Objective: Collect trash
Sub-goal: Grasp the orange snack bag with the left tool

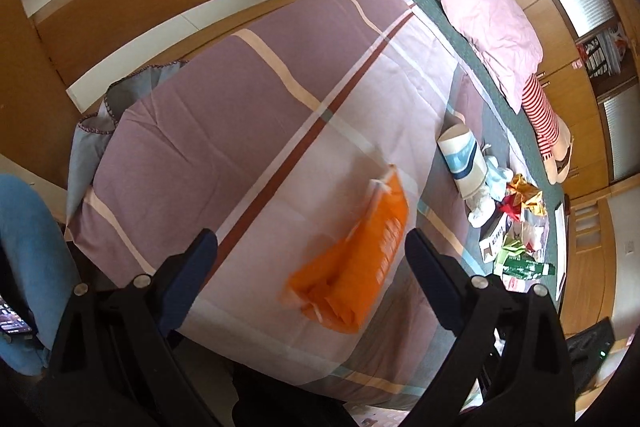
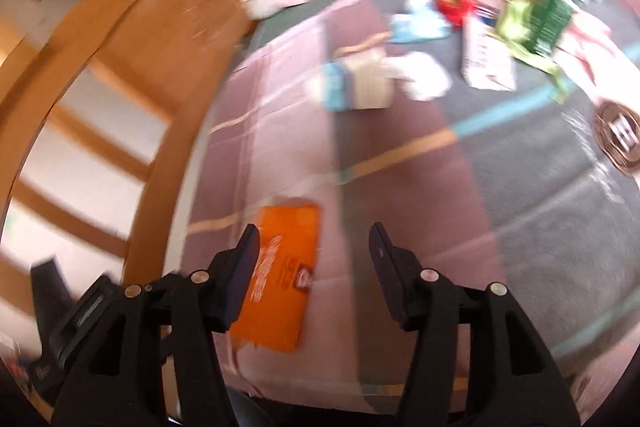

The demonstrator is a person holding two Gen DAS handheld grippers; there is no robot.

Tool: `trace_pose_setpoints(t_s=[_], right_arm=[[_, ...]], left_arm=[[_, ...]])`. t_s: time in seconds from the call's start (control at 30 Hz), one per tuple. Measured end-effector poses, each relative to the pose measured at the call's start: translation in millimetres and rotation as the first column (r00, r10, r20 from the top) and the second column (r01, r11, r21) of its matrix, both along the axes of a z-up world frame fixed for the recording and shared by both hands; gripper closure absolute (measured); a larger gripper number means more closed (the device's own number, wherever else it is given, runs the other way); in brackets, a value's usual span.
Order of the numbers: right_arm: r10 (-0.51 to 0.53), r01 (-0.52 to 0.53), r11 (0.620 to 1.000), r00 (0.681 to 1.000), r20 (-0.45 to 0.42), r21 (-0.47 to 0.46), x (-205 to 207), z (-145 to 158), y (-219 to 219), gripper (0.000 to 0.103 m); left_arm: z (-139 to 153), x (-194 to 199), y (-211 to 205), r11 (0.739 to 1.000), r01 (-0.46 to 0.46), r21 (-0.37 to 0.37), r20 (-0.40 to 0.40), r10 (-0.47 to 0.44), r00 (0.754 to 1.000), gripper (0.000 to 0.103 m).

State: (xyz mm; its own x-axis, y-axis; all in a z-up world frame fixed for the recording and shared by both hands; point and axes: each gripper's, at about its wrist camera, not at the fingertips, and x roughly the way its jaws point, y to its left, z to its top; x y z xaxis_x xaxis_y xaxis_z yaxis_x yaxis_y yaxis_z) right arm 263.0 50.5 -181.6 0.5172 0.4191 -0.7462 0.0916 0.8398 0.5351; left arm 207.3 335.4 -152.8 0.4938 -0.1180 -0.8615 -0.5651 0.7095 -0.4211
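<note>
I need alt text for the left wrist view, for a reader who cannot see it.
An orange plastic bag lies on a bed's striped purple quilt, seen between the open fingers of the left claw, which holds nothing. Further right sits a pile of trash, with a pink pillow beyond.

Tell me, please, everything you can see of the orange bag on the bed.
The orange bag is thin, glossy plastic with pale printing along one face and a whitish strip at its far end. It lies flat and crumpled on the plaid bedspread, apart from the litter pile. Neither gripper touches it; both stand open above it.
</note>
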Motion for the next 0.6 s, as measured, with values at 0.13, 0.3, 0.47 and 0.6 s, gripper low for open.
trace_pose_setpoints(t_s=[0.13,0.3,0.47,0.6], right_arm=[[-0.141,0.139,0.99,0.986,-0.092,-0.026,-4,-17,-32,0.047],[-0.251,0.248,0.968,0.953,-0.169,-0.042,-10,-31,-58,0.047],[-0.321,0.314,0.947,0.939,-0.125,-0.075,-15,-25,-67,0.047],[-0.299,0.289,0.953,0.946,-0.122,-0.095,-12,-23,-63,0.047]], left_arm=[[1,1,16,0.999,-0.003,-0.034,0.01,0.003,1.0,0.009],[0,-3,24,0.999,-0.04,-0.019,0.009,0.04,0.999,0.009],[-14,24,-16,0.988,0.142,0.055,-0.054,-0.139,0.989,0.008],[-28,46,-53,0.941,0.299,0.159,-0.104,-0.285,0.953,0.008]])
